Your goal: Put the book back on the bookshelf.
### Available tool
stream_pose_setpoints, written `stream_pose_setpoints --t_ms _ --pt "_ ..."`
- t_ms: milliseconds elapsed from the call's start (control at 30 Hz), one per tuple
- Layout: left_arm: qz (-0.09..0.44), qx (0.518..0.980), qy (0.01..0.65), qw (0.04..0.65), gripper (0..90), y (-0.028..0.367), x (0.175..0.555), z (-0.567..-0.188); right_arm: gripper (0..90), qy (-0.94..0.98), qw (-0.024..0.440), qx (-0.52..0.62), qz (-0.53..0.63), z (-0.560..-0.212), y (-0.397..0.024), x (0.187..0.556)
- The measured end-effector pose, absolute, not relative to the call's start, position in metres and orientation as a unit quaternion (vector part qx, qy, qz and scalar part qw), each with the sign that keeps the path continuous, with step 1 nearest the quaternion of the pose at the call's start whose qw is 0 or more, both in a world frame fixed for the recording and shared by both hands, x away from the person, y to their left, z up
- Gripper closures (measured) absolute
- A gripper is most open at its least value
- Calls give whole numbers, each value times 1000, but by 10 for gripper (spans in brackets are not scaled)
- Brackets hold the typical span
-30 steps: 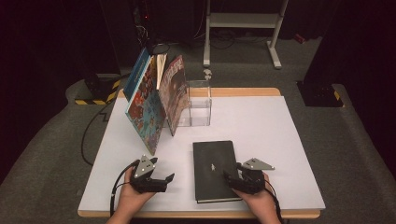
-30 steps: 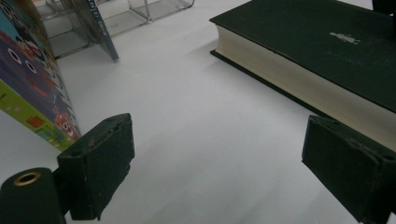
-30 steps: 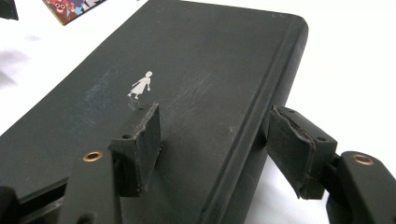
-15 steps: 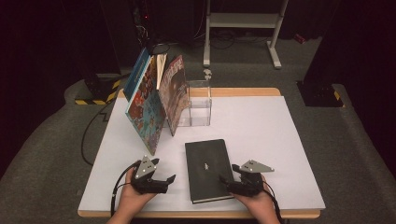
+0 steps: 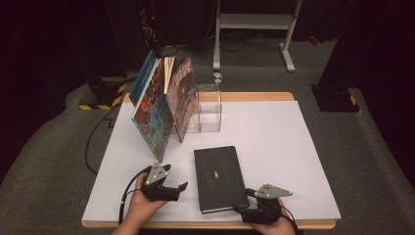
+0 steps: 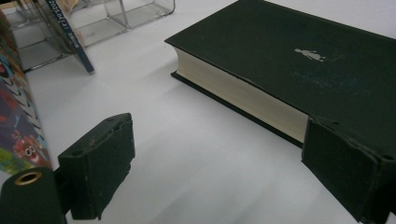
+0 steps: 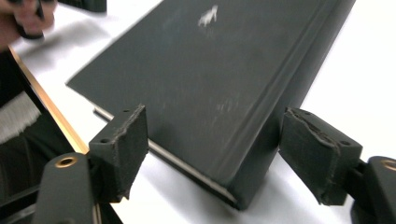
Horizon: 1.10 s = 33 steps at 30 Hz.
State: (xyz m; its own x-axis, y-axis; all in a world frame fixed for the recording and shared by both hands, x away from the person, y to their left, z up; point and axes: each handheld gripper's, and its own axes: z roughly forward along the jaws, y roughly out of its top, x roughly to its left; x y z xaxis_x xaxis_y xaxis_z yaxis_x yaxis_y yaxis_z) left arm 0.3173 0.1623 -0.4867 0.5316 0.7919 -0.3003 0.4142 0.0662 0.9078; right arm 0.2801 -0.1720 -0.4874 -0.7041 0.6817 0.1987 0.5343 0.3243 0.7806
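1. Book (image 5: 219,177) lies flat on the table (image 5: 293,147), near its front edge, between your hands; keep it square as you work its near right corner.
2. Right claw (image 7: 212,154) has just been opening; its jaws straddle that corner, pads clear of the cover.
3. Left claw (image 6: 219,172) stands open, empty, one pad just beside the page edge.
4. Leaning picture books (image 5: 161,105) stand well apart; steer clear of them.

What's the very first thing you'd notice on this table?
The big black book lying flat on the white table, near the front edge. A gripper waits on each side of it: the left gripper open beside its page edge, and the right gripper with its jaws just opened around the near corner. Behind, colourful picture books lean against a clear plastic holder.
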Motion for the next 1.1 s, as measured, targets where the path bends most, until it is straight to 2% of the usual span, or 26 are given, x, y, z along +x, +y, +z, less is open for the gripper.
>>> stream_pose_setpoints --t_ms 567,1100 --pt "158 658 456 579 97 160 317 -485 222 815 103 368 435 -489 -167 278" --pt "175 643 466 582 138 178 308 -484 221 810 110 383 431 -489 -148 294"
